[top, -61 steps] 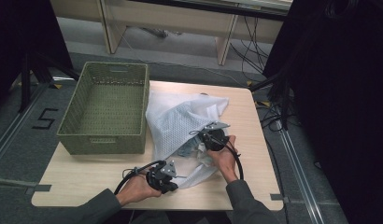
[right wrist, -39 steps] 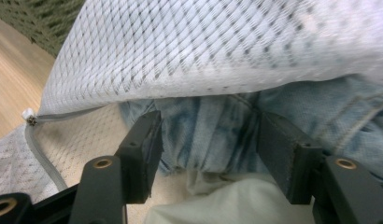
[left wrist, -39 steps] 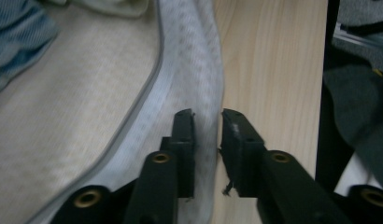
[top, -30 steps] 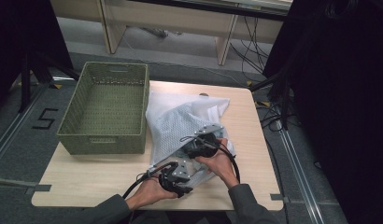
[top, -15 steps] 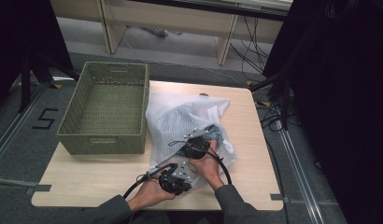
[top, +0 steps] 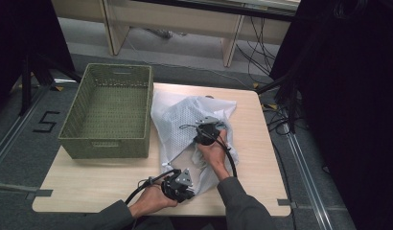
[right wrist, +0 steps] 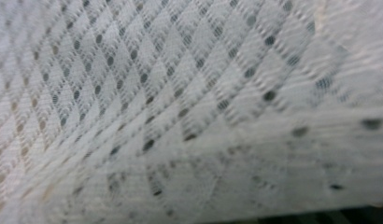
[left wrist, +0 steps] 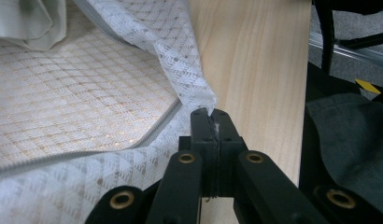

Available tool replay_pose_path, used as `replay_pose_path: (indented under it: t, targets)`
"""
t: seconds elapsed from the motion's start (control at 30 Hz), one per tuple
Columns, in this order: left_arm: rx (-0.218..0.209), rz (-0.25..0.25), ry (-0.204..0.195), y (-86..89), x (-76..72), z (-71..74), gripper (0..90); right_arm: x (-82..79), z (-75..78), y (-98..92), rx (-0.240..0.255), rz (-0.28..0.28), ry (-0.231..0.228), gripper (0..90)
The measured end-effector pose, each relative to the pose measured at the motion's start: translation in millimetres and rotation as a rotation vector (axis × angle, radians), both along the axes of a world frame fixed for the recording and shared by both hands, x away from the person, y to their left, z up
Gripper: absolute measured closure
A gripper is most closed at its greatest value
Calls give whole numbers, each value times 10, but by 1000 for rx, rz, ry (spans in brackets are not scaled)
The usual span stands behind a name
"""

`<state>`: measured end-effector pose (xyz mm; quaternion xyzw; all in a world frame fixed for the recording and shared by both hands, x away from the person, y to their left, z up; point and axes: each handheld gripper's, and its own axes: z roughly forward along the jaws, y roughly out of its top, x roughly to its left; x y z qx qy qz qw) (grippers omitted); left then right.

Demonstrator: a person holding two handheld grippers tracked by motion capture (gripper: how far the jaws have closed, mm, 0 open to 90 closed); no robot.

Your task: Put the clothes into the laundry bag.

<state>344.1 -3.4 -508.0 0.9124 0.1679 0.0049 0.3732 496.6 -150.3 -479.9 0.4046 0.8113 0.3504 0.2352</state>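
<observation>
The right gripper (top: 205,133) was buried nose-first in the mesh bag (top: 185,120), its jaws out of sight under the cloth! Its own camera gave blurred white netting (right wrist: 180,102), too close to tell any grip. The person's forearms ran off the bottom edge. What lay inside the bag stayed hidden.

The high view was evenly lit from above, the wooden table (top: 108,179) bright and without glare, while the upper left and the whole right side of the frame fell into near black. Shadows there were soft and short. The left gripper view was sharp at its centre and softer toward the top edge. The right gripper view was blurred throughout, the white mesh bag (right wrist: 180,102) too close to focus.
</observation>
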Motion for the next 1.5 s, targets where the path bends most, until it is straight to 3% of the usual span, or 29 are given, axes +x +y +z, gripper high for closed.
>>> replay_pose_path:
  t: [0.03, 0.1, 0.27, 0.3, 0.37, 0.4, 0.47, 0.67, 0.77, 0.8, 0.83, 0.87, 0.9, 0.93, 0.97, 1.03, 1.07, 1.27, 1.37, 1.4, 1.5]
  targets:
    - [2, 8, 8, -1, -7, 0, 888, -28, 4, 20, 23, -2, 20, 760]
    - [9, 5, 8, 0, -7, 7, 885, -65, 24, -2, 13, 38, 41, 722]
    - [32, -19, 0, 28, 7, 26, 879, -182, 202, -145, 99, 68, 136, 575]
    - [31, -16, 18, 38, 7, 30, 876, -214, 242, -174, 111, 84, 156, 565]
    - [30, -9, 40, 53, 3, 38, 867, -293, 319, -294, 103, 98, 134, 518]
    - [44, -28, 27, 67, 15, 53, 859, -340, 357, -369, 105, 89, 150, 499]
    - [49, -27, 9, 74, 17, 84, 832, -405, 392, -497, 91, 59, 120, 480]
    - [-52, 42, -24, -121, 108, 126, 621, -548, 449, -827, 41, -17, 129, 437]
    - [-36, 43, -36, -263, 136, 50, 565, -550, 398, -918, 59, -55, 164, 419]
    - [-29, 48, -35, -293, 135, 26, 570, -529, 374, -941, 52, -34, 152, 415]
    - [-11, 49, -37, -320, 134, -2, 581, -544, 369, -929, 67, -60, 178, 410]
    - [18, 23, -74, -316, 147, 0, 629, -527, 339, -932, 59, -53, 154, 406]
    - [0, 38, -77, -331, 140, -7, 693, -522, 332, -927, 54, -50, 156, 406]
    - [29, 13, -73, -308, 163, 11, 734, -530, 334, -909, 74, -53, 169, 404]
    - [-6, 34, -49, -319, 149, -4, 808, -520, 312, -903, 68, -37, 147, 400]
    - [-11, 8, -25, -314, 134, -6, 866, -517, 313, -886, 71, -35, 146, 398]
    - [-21, 6, 5, -320, 105, -6, 875, -519, 320, -869, 79, -46, 151, 398]
    - [2, -47, 16, -277, -16, 14, 878, -518, 341, -859, 83, -15, 126, 374]
    - [9, -56, 11, -263, -18, 19, 878, -519, 286, -792, 65, 25, 175, 307]
    - [8, -59, 12, -267, -18, 20, 878, -514, 241, -763, 65, 25, 152, 301]
    - [9, -66, 10, -269, -22, 20, 877, -497, 162, -683, 54, 36, 198, 301]
